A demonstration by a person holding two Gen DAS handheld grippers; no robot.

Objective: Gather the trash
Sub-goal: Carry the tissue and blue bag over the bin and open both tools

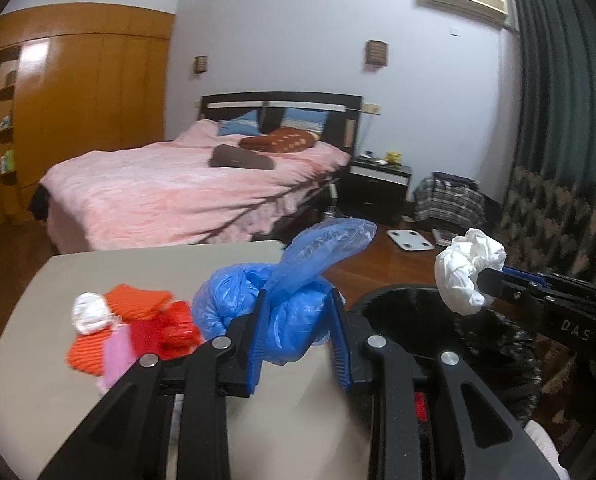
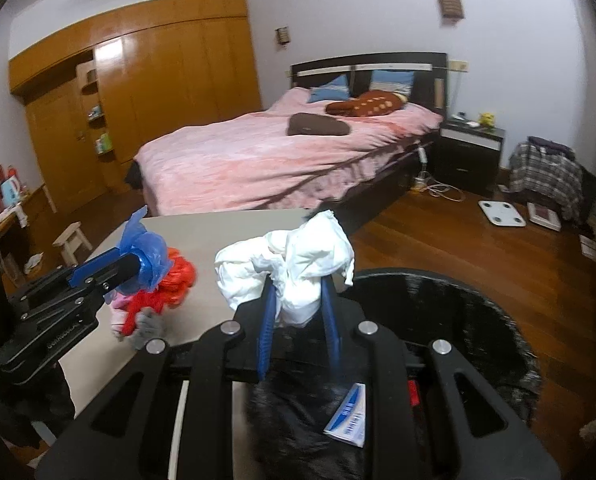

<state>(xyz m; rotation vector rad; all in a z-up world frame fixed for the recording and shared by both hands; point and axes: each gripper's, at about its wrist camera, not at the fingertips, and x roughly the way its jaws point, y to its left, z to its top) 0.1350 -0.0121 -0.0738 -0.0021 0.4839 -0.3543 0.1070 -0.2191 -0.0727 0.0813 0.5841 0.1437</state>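
My left gripper (image 1: 298,312) is shut on a crumpled blue plastic bag (image 1: 282,300) and holds it above the right edge of the beige table (image 1: 30,320). It also shows in the right wrist view (image 2: 138,266) with the blue bag (image 2: 146,252). My right gripper (image 2: 298,296) is shut on a white crumpled paper wad (image 2: 294,268) above the black-lined trash bin (image 2: 458,320). In the left wrist view the wad (image 1: 466,268) hangs over the bin (image 1: 418,320). Red and pink trash (image 1: 138,328) and a small white wad (image 1: 90,312) lie on the table.
A blue and white packet (image 2: 348,416) lies inside the bin. A pink bed (image 2: 278,152) stands behind the table. A nightstand (image 2: 470,152), a white scale (image 2: 500,212) and a plaid bag (image 2: 546,172) are on the wooden floor to the right.
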